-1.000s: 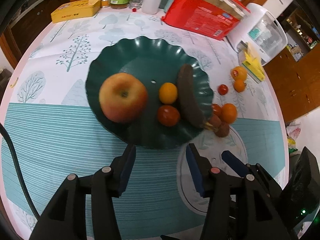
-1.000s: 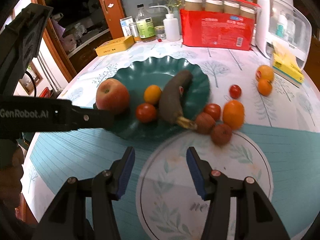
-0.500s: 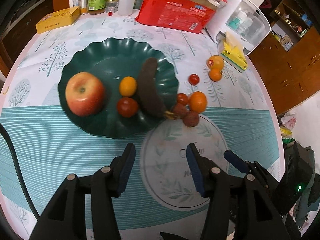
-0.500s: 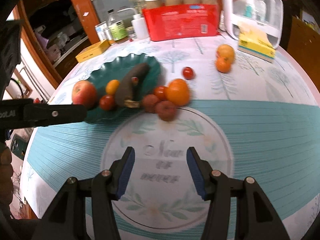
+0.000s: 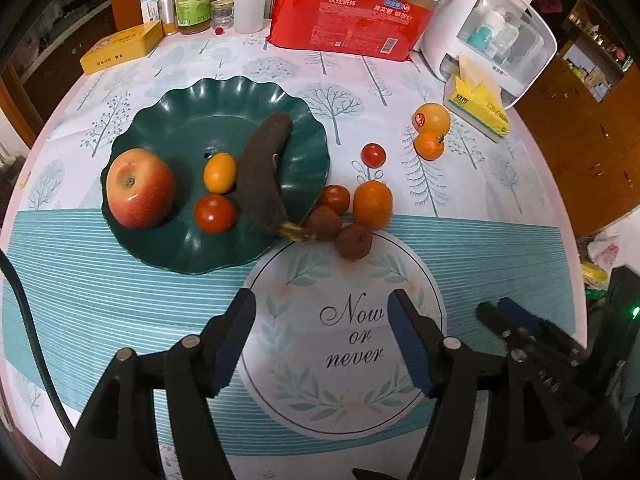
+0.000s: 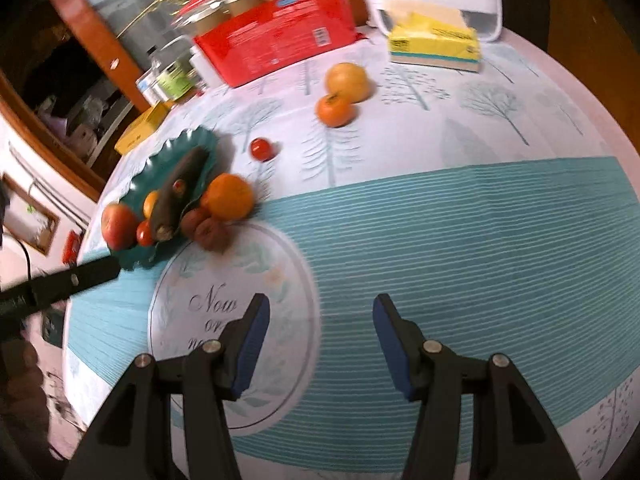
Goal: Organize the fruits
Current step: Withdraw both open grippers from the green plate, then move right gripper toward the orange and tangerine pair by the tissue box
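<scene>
A green scalloped plate [image 5: 176, 128] holds a red apple [image 5: 140, 188], a small orange fruit [image 5: 219, 173], a tomato [image 5: 215, 213] and a dark overripe banana [image 5: 262, 172]. Beside its right rim on the cloth lie a tomato [image 5: 335, 199], an orange [image 5: 372, 204] and two brown fruits [image 5: 354, 240]. Further right are a small tomato [image 5: 373, 155] and two oranges [image 5: 431, 118]. My left gripper [image 5: 322, 340] is open and empty over the printed circle. My right gripper [image 6: 320, 344] is open and empty, nearer the table's front; the plate [image 6: 138, 258] is at its far left.
A red pack of paper cups [image 5: 344, 28], a white appliance [image 5: 488, 28], a yellow tissue box [image 5: 478, 106], bottles and jars [image 5: 192, 0] and a yellow tin [image 5: 120, 46] line the back of the round table. The table edge drops off at right.
Both grippers have pulled back and swung right. The plate has shifted left in both views and more of the loose fruit on the cloth shows. Both stay open.
</scene>
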{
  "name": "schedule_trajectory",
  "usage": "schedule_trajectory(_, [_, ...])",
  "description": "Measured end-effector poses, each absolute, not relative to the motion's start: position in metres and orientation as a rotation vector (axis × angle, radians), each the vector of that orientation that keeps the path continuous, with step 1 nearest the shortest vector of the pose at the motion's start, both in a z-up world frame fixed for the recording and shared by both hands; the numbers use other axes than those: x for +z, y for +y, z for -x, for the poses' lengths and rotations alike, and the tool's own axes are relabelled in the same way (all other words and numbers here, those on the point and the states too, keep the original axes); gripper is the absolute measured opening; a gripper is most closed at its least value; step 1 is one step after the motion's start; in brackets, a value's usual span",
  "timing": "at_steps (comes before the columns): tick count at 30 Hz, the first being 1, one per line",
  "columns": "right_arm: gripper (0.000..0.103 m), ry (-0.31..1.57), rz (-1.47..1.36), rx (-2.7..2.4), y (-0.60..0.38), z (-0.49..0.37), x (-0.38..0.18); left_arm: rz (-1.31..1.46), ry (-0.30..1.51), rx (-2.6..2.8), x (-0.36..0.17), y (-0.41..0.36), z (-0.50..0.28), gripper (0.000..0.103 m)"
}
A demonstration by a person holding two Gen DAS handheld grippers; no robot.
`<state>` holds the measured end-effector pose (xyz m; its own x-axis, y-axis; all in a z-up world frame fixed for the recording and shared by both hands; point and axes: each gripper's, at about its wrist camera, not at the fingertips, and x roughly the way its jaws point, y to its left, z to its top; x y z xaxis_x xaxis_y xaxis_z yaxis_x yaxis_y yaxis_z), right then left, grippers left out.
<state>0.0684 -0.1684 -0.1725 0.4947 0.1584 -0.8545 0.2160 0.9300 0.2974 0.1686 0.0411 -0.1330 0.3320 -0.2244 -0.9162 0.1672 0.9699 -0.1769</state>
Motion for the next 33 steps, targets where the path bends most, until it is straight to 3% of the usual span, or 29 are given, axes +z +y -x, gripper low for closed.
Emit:
schedule_trajectory(16, [0.054,1.089,-0.444,0.021,-0.262,-0.141,-0.15,0.016,1.179,-0.176,-0.131,-0.009,-0.195,0.072])
schedule_trajectory(33, [0.054,1.096,-0.299,0.139,-0.255,-0.246,-0.136,0.014,1.199,-0.12,-0.141,-0.029,-0.241,0.072])
